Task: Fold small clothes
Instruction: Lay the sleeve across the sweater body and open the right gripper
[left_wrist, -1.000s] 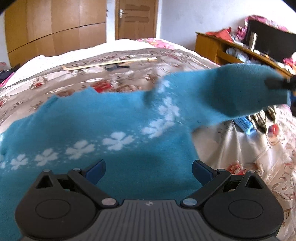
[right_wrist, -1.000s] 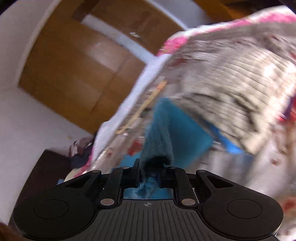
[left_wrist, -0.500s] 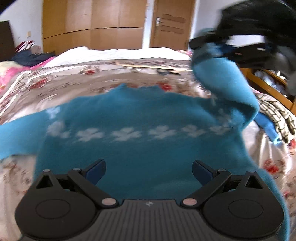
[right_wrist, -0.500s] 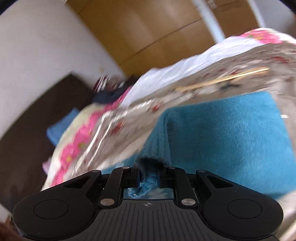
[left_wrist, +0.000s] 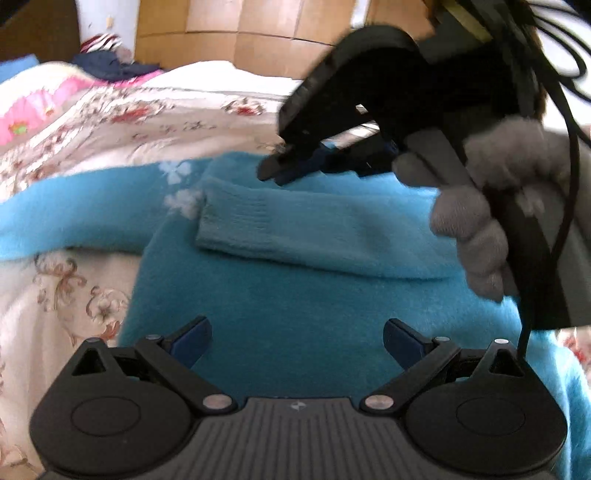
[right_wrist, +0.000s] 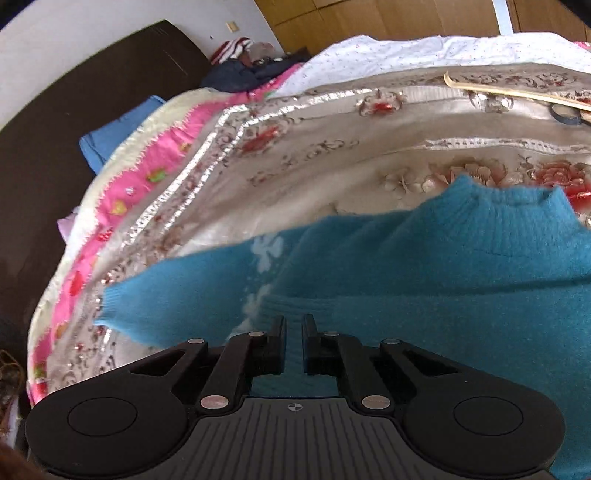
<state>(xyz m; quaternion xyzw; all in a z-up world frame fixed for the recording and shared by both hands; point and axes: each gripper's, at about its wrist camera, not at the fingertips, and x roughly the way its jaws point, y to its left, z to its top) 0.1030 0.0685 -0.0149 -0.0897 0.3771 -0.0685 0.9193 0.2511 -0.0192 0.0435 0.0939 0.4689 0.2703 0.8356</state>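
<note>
Sweater (left_wrist: 295, 295): teal knit with white flower motifs, lying flat on the bed; its ribbed collar (right_wrist: 517, 199) points toward the far side of the bed.
Folded sleeve (left_wrist: 314, 229): lies across the sweater's body, ribbed cuff toward the left of the left wrist view, beside the white flowers (left_wrist: 177, 184).
Other sleeve (right_wrist: 155, 295): stretched out sideways onto the bedspread, cuff at its outer end.
Right gripper (right_wrist: 293, 343): fingers drawn close together with a narrow gap; through the gap only the sweater below is seen; whether any fabric is pinched cannot be told from its own view. In the left wrist view its tips (left_wrist: 280, 170) sit just above the folded sleeve near the cuff, blurred.
Gloved hand (left_wrist: 491, 206): grey knit glove wrapped round the right gripper's handle, cables trailing from it.
Left gripper (left_wrist: 297, 347): fingers spread wide, nothing between them, poised over the sweater's lower body.
Bedspread (right_wrist: 295, 147): beige satin with red roses and a silver border; a pink quilt edge (right_wrist: 122, 192) lies beyond it.
Wooden stick (right_wrist: 517, 92): on the far part of the bed, next to a roll of tape (right_wrist: 565, 112).
Background: wooden wardrobe (left_wrist: 258, 37) and a dark headboard (right_wrist: 74, 110).
</note>
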